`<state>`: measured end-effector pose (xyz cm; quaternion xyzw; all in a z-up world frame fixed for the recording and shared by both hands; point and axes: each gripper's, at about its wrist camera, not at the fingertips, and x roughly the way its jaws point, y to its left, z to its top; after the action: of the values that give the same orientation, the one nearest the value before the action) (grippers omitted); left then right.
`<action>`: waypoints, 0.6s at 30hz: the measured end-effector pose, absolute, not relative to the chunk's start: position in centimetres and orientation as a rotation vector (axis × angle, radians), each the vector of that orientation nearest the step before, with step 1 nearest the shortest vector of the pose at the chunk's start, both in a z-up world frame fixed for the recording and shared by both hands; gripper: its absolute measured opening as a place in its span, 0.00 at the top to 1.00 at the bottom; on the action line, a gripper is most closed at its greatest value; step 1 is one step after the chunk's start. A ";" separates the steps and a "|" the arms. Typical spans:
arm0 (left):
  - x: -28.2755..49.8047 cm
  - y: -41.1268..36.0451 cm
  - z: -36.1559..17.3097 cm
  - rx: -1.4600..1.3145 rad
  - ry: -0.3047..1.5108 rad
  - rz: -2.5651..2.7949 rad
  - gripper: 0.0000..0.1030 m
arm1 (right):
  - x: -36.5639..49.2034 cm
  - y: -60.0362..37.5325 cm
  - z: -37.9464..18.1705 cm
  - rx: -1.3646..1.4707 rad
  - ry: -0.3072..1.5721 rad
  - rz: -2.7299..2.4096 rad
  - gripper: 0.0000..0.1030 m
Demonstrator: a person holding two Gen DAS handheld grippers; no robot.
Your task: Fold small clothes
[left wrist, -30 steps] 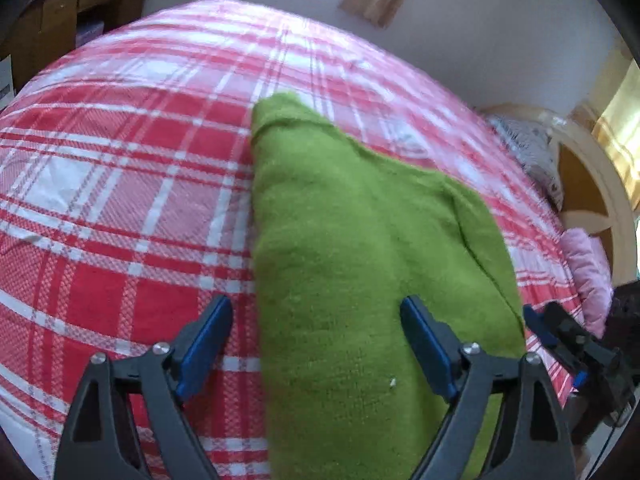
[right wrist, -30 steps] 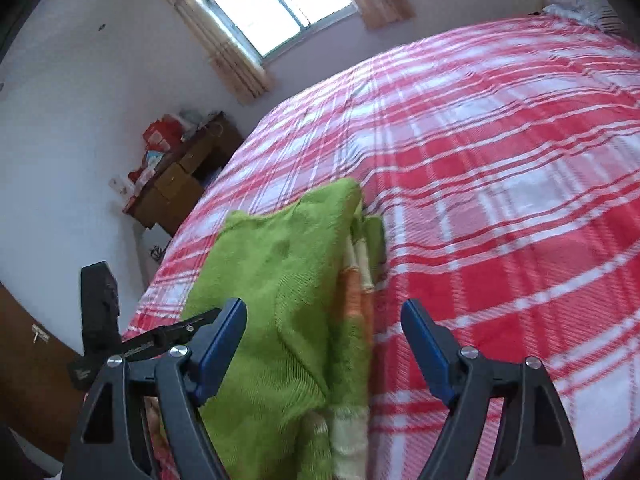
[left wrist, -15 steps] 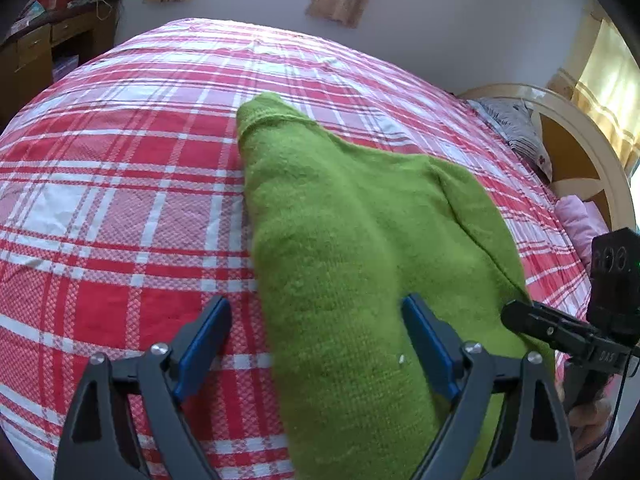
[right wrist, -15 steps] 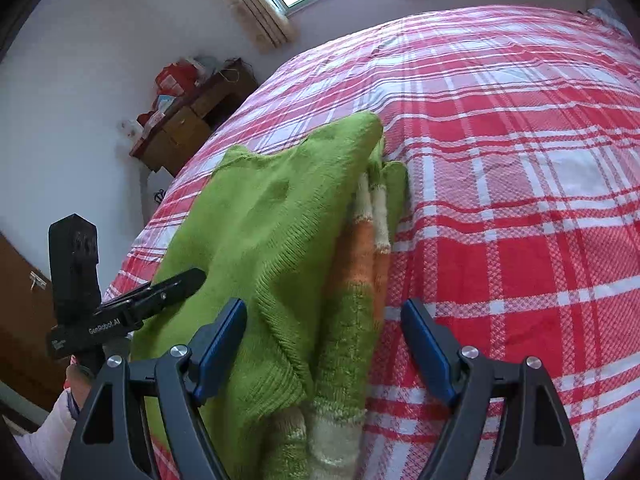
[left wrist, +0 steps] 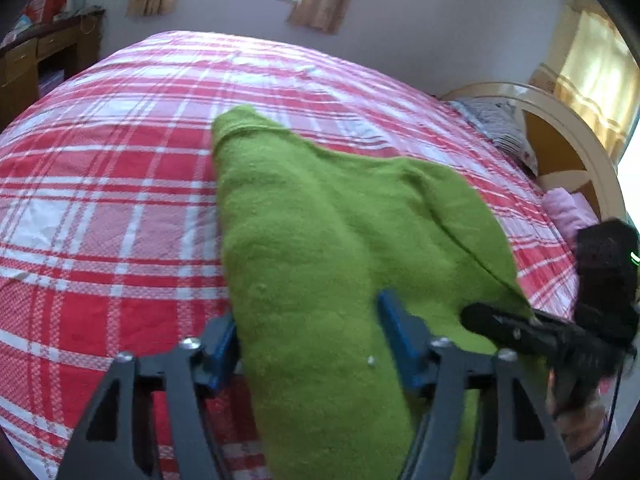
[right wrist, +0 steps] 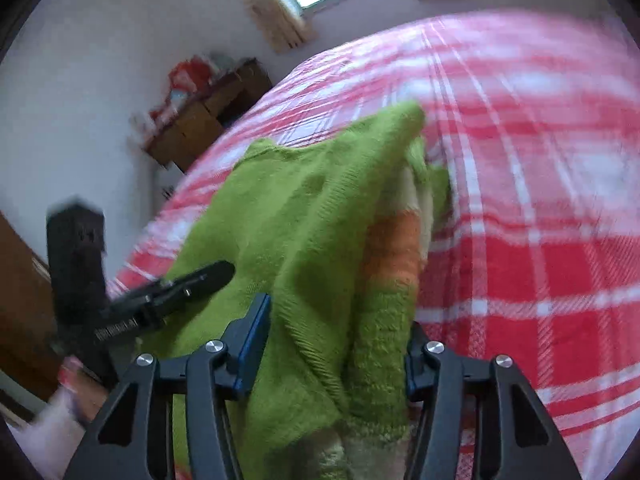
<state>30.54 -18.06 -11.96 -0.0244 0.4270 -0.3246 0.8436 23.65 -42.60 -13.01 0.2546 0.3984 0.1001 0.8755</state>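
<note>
The green sweater [left wrist: 320, 248] lies long and narrow on the red plaid bedspread [left wrist: 104, 184], its near end at the bed's near edge and its far tip reaching toward the middle of the bed. Both claws are at that near end, and both sets of jaws have just been closing with knit between them. The left gripper [left wrist: 308, 344] straddles the sweater's near-left part, its left pad right at the fabric's edge and its right pad lying on top of the cloth; whether it has a true pinch yet cannot be told. The right gripper [right wrist: 336, 340] brackets the near-right edge, where a striped orange and cream layer [right wrist: 396, 248] shows beside the green top layer, and both pads look pressed to the bunched knit. Here is the danger: the knit is thick and stacked, so a jaw may catch only the top layer and leave the striped part behind when lifted. With an uneven bite between the two sides, the fold would skew. A slack grip could let the heavy cloth slide off the near edge.
</note>
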 end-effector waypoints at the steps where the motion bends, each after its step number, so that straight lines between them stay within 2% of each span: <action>1: 30.5 -18.2 -11.9 -0.047 0.898 -0.686 0.38 | 23.6 -43.2 -13.2 0.567 0.828 0.225 0.48; 8: 31.3 -18.1 -12.2 -0.096 0.931 -0.691 0.36 | 24.2 -42.4 -13.2 0.535 0.848 0.194 0.47; 14: 30.2 -17.9 -11.4 -0.118 0.960 -0.665 0.56 | 22.6 -41.6 -12.5 0.610 0.863 0.163 0.60; 18: 28.2 -17.0 -10.9 -0.104 1.018 -0.672 0.57 | 20.3 -40.8 -12.0 0.631 0.895 0.184 0.60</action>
<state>28.20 -16.99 -10.86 -0.0490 0.4778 -0.3153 0.8184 20.30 -40.76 -11.96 0.2997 0.4247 0.0876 0.8498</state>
